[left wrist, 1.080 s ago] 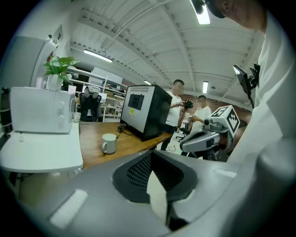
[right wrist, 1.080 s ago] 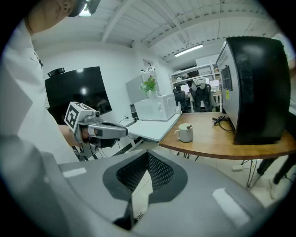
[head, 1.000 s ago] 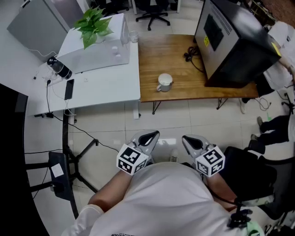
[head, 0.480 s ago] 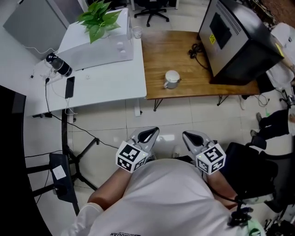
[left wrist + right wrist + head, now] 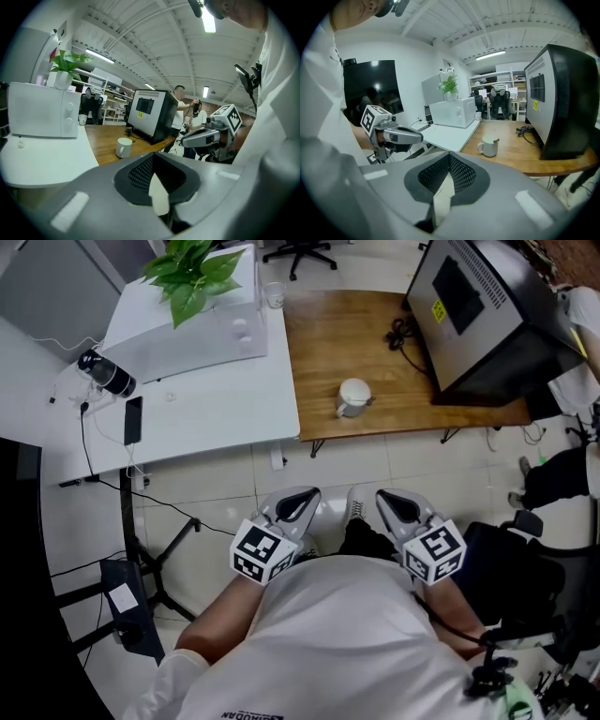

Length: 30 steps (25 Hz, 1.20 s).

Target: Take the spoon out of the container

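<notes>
Spoon (image 5: pixel 497 140) with a thin dark handle sticks up out of the round white mug (image 5: pixel 353 397). The mug stands on the brown wooden table (image 5: pixel 375 334), well apart from me. My left gripper (image 5: pixel 292 504) and my right gripper (image 5: pixel 400 505) are both closed tight, with nothing in them. I hold them side by side, close to my white shirt (image 5: pixel 347 643).

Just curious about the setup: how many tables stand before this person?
2: a white table on the left bearing the microwave, and a wooden table adjoining on its right bearing the mug. Others may be hidden.
</notes>
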Available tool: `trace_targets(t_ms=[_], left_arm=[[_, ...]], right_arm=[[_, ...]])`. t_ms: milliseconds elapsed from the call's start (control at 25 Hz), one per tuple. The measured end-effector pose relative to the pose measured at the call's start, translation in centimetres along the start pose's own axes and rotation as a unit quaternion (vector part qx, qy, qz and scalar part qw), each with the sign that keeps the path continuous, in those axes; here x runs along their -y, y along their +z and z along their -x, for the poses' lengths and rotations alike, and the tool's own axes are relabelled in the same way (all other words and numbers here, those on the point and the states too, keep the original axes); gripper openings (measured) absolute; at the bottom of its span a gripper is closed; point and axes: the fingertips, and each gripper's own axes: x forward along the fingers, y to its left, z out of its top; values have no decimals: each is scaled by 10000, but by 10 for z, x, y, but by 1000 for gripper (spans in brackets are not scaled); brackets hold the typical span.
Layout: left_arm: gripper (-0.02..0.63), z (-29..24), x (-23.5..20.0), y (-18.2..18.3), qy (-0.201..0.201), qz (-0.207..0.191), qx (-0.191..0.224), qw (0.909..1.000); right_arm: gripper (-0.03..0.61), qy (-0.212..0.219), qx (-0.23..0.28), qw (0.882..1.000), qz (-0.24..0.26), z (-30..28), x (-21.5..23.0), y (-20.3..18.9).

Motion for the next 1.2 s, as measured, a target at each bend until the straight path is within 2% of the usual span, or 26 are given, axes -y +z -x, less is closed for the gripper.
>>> trace_targets(t_ms=[320, 840, 1080, 1200], left_arm=[[5, -42, -35, 22, 297, 108, 40, 9995], [5, -146, -77, 79, 952, 301, 41, 9950], [5, -172, -97, 93, 1290, 305, 23, 9912], [5, -176, -101, 93, 1312, 317, -56, 9908]], right_arm=[[6, 375, -76, 9991, 181, -38, 47, 26], [6, 1003, -292, 9924, 656, -72, 166, 64], [8, 1376, -416, 9859, 862, -88, 191, 62], [8, 1465, -445, 9856, 722, -96, 194, 61]])
